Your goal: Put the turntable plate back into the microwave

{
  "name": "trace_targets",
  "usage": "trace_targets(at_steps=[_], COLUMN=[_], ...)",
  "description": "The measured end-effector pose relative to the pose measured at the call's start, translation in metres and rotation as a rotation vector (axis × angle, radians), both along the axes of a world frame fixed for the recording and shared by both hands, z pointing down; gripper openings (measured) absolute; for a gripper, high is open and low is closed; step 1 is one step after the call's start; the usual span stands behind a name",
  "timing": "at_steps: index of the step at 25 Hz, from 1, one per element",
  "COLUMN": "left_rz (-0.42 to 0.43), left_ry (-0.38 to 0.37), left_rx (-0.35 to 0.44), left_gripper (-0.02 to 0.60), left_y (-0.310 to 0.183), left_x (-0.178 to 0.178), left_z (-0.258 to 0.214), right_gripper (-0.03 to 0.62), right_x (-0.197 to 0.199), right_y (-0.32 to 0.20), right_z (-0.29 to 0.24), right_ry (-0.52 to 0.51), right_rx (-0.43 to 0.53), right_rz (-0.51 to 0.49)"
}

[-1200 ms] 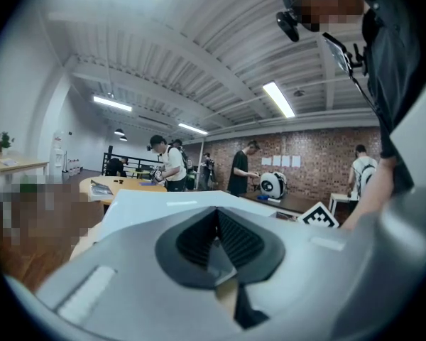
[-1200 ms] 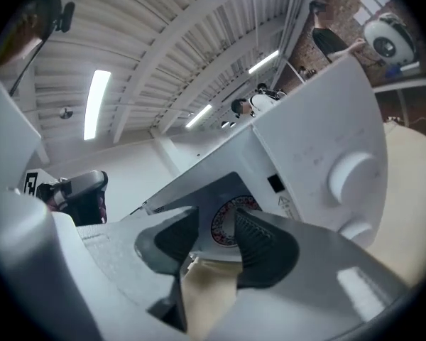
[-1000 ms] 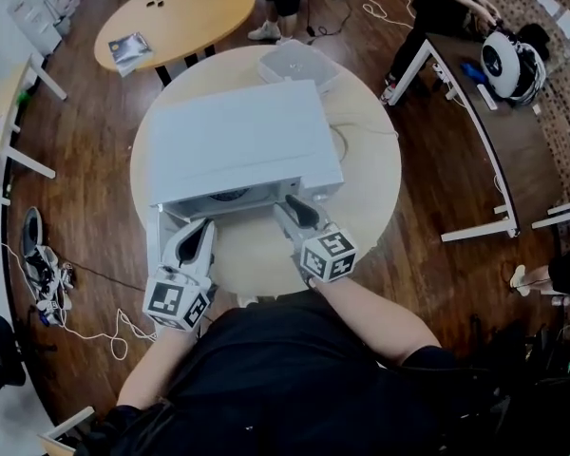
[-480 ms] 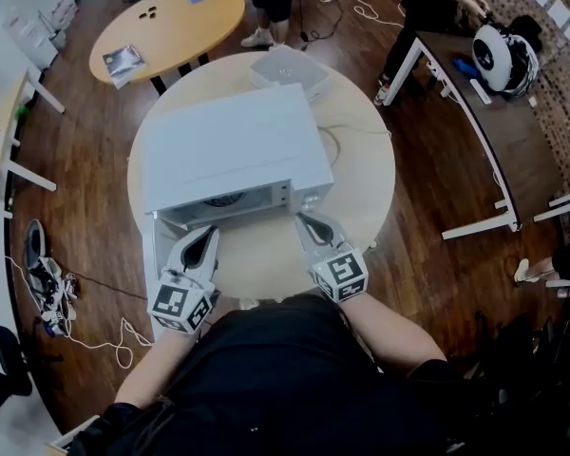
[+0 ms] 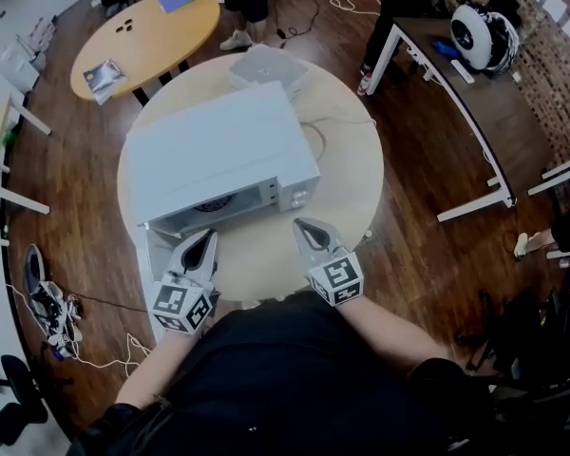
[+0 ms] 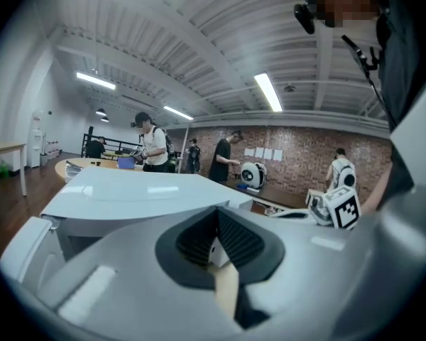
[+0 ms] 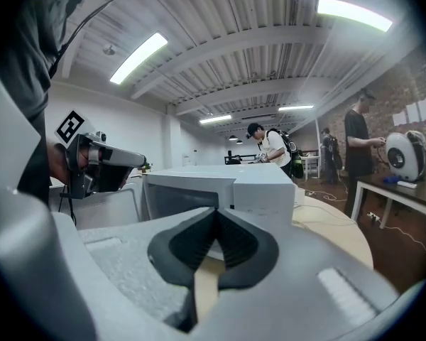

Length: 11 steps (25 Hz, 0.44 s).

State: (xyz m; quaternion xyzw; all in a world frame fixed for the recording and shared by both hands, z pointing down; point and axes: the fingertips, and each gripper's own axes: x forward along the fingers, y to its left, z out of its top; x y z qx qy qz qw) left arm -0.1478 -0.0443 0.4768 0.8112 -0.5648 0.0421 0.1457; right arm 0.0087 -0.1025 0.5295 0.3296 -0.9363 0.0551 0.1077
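Table [image 5: 353,180], microwave [image 5: 214,150] just beyond right gripper [image 5: 302,224]

The left tongs [image 5: 205,237] and right tongs [image 5: 305,224] are held side by side ahead of the torso, pointed forward and tipped slightly down. Both pairs of jaws are pressed together, with nothing between them. The left forearm [image 5: 155,376] and right forearm [image 5: 388,332] are angled outward.

The microwave [image 5: 214,155] sat on the worktop's [image 5: 347,188] left half; a flat box [image 5: 263,65] lay behind it at the far edge.
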Motion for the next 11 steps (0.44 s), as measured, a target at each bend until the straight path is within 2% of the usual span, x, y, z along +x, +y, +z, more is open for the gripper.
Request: trace_targets(at_steps=[5, 11], left_rz=[-0.001, 0.034], left_ry=[0.009, 0.044], left_rx=[0.017, 0.006], left_gripper=[0.005, 0.005], left_y=[-0.003, -0.011], left_x=[-0.017, -0.006], left_z=[0.0, 0.007], right_gripper=[0.002, 0.002], right_x=[-0.012, -0.004], right_y=[-0.006, -0.004], right_z=[-0.003, -0.006], right_ry=[-0.011, 0.001], right_rx=[0.003, -0.001], right_rz=[0.024, 0.056])
